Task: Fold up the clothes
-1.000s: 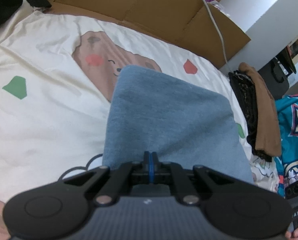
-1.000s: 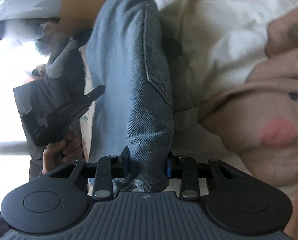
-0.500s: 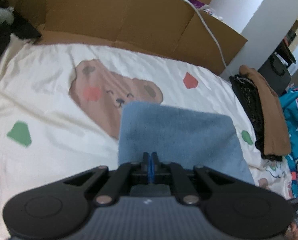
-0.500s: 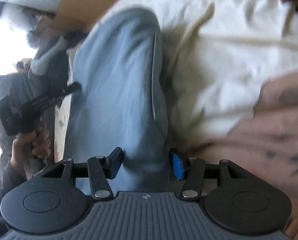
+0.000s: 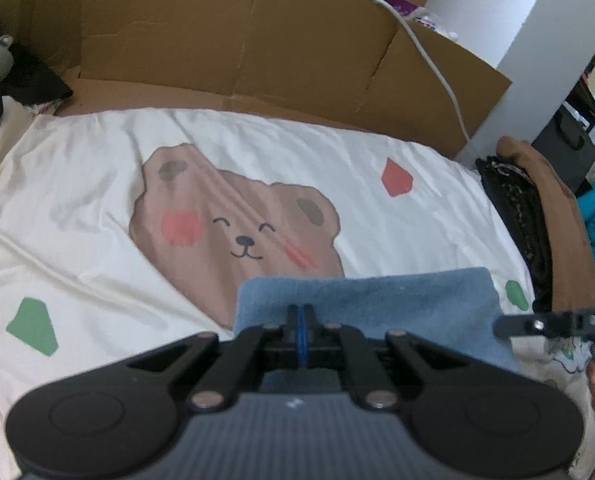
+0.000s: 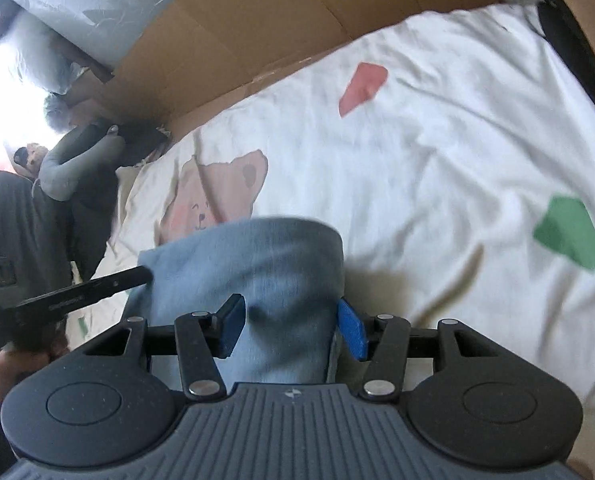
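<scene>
1. The folded jeans [image 5: 377,300] lie on a bed sheet [image 5: 97,200] printed with a bear face [image 5: 237,232] and red and green shapes; in the left wrist view they sit at the near edge of the bed, just near of the bear, right of centre.
2. The left hand-held gripper [image 5: 300,320] has its 2 blue pads pressed flat together over the near edge of the jeans; whether any cloth is pinched between them cannot be told.
3. The right hand-held gripper [image 6: 291,330] has its 2 blue pads standing apart with the rolled blue denim [image 6: 249,272] between them; the left pad touches the fabric, the right pad sits beside it, and the cloth does not look squeezed.
4. In the right wrist view the left tool shows as a black bar reaching the left edge of the jeans; a person's hand [image 6: 5,368] grips its handle at the near left.
5. A cardboard wall [image 5: 237,40] stands along the far side of the bed; a stack of dark and brown clothes [image 5: 537,216] lies at the right edge; a white cable [image 5: 437,68] runs down over the cardboard.
</scene>
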`<state>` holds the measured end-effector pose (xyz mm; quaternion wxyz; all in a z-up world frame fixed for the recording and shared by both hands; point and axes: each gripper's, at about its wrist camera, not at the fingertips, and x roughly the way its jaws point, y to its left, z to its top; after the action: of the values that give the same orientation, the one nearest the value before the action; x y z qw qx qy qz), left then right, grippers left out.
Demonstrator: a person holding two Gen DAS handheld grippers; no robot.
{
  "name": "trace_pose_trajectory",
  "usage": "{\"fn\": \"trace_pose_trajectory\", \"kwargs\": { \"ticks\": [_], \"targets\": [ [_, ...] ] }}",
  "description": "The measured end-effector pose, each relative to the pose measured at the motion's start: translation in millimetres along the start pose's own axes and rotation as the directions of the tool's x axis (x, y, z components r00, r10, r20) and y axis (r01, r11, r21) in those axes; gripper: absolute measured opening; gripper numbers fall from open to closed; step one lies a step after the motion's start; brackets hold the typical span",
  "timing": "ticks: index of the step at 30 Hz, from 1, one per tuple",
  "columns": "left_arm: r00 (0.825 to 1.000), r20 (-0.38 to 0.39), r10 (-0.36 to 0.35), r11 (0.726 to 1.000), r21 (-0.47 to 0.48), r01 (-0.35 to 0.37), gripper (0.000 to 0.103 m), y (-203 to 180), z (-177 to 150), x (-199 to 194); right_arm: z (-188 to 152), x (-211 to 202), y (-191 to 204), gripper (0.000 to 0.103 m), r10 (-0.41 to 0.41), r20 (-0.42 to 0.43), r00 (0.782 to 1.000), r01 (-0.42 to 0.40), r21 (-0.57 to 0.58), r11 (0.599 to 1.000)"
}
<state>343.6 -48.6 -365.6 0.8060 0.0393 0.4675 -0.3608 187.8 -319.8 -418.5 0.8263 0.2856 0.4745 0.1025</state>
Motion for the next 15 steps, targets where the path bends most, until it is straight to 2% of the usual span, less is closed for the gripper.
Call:
{"fn": "trace_pose_trajectory", "kwargs": {
  "ticks": [7, 10, 15],
  "targets": [
    [1.000, -0.004, -0.018, 0.999, 0.029, 0.018, 0.004, -3.2, -5.0, -7.4, 2.2, 7.7, -1.7, 0.056, -0.048, -0.005, 0.999, 0.048, -0.016, 0.999],
    [1.000, -0.013, 0.010, 1.000, 0.028, -0.010, 0.004, 1.3, -12.2, -0.9, 6.0, 14.9, -8.7, 0.056, -0.039, -0.014, 0.999, 0.039, 0.032, 0.999],
    [1.000, -0.030, -0.003, 1.000, -0.022, 0.002, 0.002, 14.8, -20.1, 9.8, 9.5, 30.5, -22.4, 0.056, -0.015, -0.030, 0.999, 0.019, 0.125, 0.992]
  ]
}}
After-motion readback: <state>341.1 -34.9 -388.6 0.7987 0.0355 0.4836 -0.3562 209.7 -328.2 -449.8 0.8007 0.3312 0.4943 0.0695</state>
